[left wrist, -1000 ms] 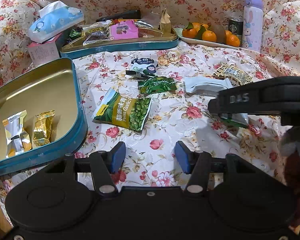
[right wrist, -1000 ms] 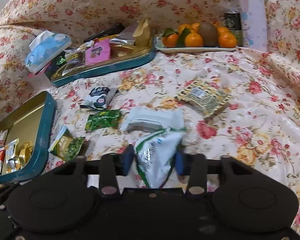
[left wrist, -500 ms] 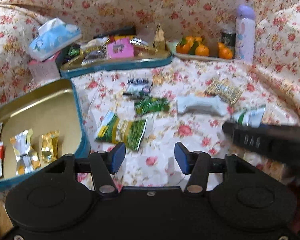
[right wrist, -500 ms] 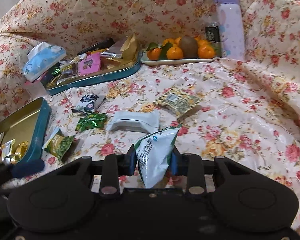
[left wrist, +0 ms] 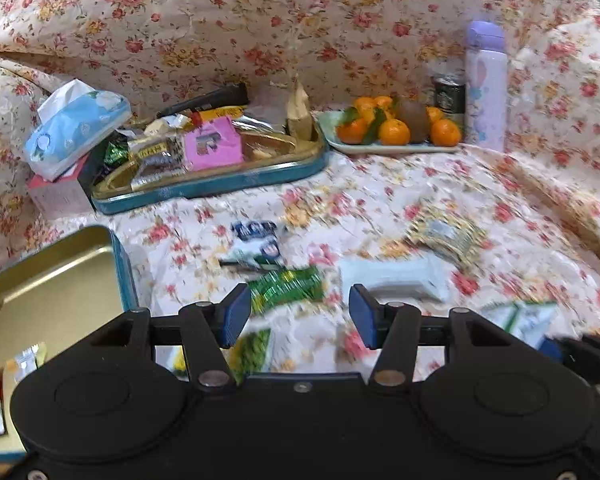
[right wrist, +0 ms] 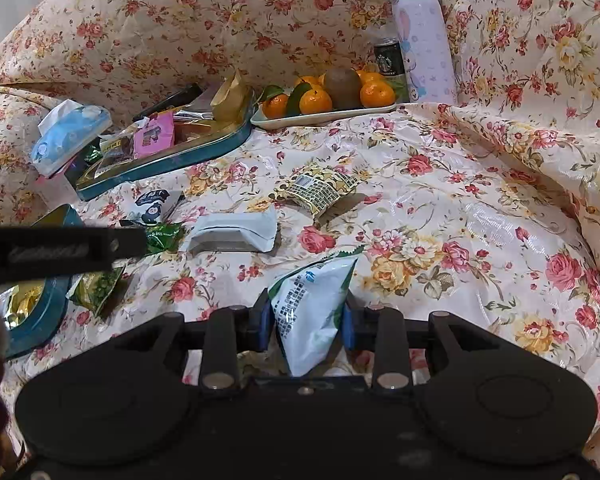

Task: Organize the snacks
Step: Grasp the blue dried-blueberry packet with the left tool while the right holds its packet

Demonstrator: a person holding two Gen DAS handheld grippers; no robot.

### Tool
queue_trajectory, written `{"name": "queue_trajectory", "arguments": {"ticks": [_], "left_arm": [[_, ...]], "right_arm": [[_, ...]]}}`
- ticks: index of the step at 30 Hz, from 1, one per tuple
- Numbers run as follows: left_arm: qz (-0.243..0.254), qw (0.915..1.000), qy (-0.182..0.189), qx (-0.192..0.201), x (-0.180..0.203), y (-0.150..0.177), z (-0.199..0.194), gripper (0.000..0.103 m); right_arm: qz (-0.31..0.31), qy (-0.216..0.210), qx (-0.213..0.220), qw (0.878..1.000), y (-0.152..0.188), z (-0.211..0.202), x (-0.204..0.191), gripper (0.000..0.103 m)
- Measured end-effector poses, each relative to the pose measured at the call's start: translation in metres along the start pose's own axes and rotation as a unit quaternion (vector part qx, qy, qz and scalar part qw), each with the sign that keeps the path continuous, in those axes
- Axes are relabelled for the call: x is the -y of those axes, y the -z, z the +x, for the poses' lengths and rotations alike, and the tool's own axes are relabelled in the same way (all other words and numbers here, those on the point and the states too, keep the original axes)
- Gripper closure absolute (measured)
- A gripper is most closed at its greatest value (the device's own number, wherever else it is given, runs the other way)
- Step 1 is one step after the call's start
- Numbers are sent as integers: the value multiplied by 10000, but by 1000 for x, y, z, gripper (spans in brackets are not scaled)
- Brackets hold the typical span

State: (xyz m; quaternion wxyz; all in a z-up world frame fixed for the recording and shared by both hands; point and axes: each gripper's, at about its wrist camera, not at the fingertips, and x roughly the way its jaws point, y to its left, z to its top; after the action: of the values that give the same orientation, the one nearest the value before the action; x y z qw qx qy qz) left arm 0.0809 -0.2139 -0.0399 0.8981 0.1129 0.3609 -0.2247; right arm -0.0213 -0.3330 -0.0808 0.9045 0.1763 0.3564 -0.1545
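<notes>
left tool [left wrist: 294, 316]: jaws apart, nothing between | right tool [right wrist: 305, 322]: clamped on white-green packet [right wrist: 310, 306] | tin [left wrist: 60, 280]: left, holding sweets

In the left wrist view the loose packets on the flowered cloth are smeared by motion blur: the print on the small dark-blue-and-white packet [left wrist: 258, 240], the green foil packet [left wrist: 286, 289] and the long white wrapped bar [left wrist: 394, 278] cannot be read. The gold-lined teal tin [left wrist: 60, 276] runs off the left edge, and the black gripper body hides its lower part. In the right wrist view, a black bar [right wrist: 60, 246] covers most of that tin.
</notes>
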Motion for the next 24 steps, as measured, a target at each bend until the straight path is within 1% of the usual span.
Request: {"name": "queue_trajectory", "arguments": {"ticks": [4, 7, 11, 15, 24], "left_arm": [[-170, 9997, -156, 42, -11, -20, 9, 45], [-165, 9994, -309, 74, -16, -33, 20, 45], [-170, 9992, -366, -70, -21, -44, 41, 45], [-256, 9987, -366, -235, -24, -47, 56, 45], [-175, 9976, -246, -618, -24, -41, 81, 45]], "right_arm": [[-22, -14, 16, 10000, 1, 0, -1, 68], [-40, 6, 43, 10000, 3, 0, -3, 68], [-34, -12, 52, 10000, 2, 0, -2, 68], [-39, -47, 49, 10000, 2, 0, 0, 68], [-268, 38, 109, 9996, 4, 1, -6, 67]]}}
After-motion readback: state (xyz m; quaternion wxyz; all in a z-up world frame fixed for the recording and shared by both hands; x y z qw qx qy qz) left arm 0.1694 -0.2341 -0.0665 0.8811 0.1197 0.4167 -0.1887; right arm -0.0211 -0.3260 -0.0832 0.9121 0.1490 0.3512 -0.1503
